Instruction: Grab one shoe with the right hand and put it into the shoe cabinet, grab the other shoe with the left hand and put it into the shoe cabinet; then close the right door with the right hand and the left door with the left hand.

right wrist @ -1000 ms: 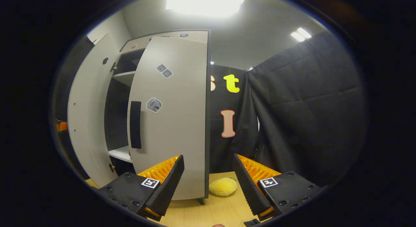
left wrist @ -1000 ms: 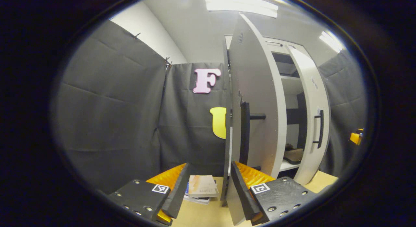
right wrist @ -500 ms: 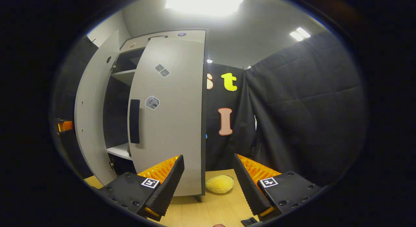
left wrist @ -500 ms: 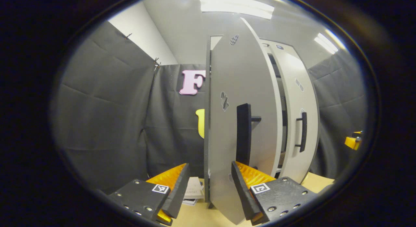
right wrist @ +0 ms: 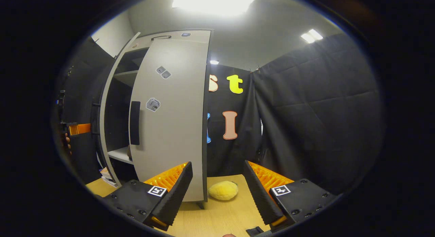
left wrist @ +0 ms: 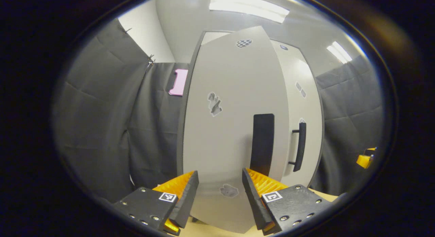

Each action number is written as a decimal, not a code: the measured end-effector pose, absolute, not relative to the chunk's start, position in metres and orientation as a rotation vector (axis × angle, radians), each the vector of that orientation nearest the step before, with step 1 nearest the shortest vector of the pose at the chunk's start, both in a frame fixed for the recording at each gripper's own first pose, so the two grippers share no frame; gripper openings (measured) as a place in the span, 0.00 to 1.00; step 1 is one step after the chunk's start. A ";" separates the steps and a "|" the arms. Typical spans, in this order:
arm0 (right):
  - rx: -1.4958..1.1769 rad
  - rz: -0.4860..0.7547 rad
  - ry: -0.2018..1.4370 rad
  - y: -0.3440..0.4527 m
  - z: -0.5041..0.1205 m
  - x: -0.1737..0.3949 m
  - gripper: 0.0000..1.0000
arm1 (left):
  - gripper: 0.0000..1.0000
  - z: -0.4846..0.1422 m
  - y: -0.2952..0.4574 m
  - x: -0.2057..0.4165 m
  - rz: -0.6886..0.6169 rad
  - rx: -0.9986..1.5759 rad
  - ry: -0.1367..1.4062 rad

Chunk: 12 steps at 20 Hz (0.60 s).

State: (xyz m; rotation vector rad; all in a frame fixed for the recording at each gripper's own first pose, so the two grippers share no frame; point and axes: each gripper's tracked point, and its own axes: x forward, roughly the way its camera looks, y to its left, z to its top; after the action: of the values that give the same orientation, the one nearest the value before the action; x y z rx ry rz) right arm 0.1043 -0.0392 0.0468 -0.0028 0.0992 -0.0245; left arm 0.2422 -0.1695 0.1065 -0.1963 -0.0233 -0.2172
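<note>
In the left gripper view the cabinet's grey left door faces me close up, its black handle just right of centre. My left gripper stands open right before the door's lower face. Beyond it is the right door with its bar handle. In the right gripper view the right door stands ajar and the left door shows edge-on. A white shelf shows in the gap, with a tan bit of shoe on it. My right gripper is open and holds nothing.
A yellow plush thing lies on the wooden floor beside the cabinet's right foot. A stack of books lies low at the left. A hand holds the left gripper beyond the left door. Black cloth walls surround the cabinet.
The left door has swung from edge-on to facing the left gripper, hiding the shelves and shoe in that view. The right gripper has backed off slightly from the right door.
</note>
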 end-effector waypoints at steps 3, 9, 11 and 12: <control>0.000 -0.016 0.104 -0.038 0.043 0.104 0.93 | 0.80 0.107 -0.176 0.245 -0.214 -0.197 -0.032; 0.025 0.021 0.096 -0.028 0.049 0.104 0.96 | 0.80 0.110 -0.160 0.226 -0.193 -0.179 -0.031; 0.029 0.035 0.083 -0.025 0.055 0.100 0.96 | 0.80 0.116 -0.147 0.211 -0.178 -0.160 -0.039; 0.032 0.043 0.076 -0.023 0.059 0.097 0.96 | 0.80 0.118 -0.139 0.202 -0.169 -0.149 -0.044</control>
State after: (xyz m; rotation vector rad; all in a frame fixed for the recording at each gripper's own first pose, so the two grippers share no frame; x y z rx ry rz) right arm 0.0967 -0.0232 0.0586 0.0323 0.0763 0.0429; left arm 0.2015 -0.1387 0.1184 -0.1490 -0.0437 -0.1690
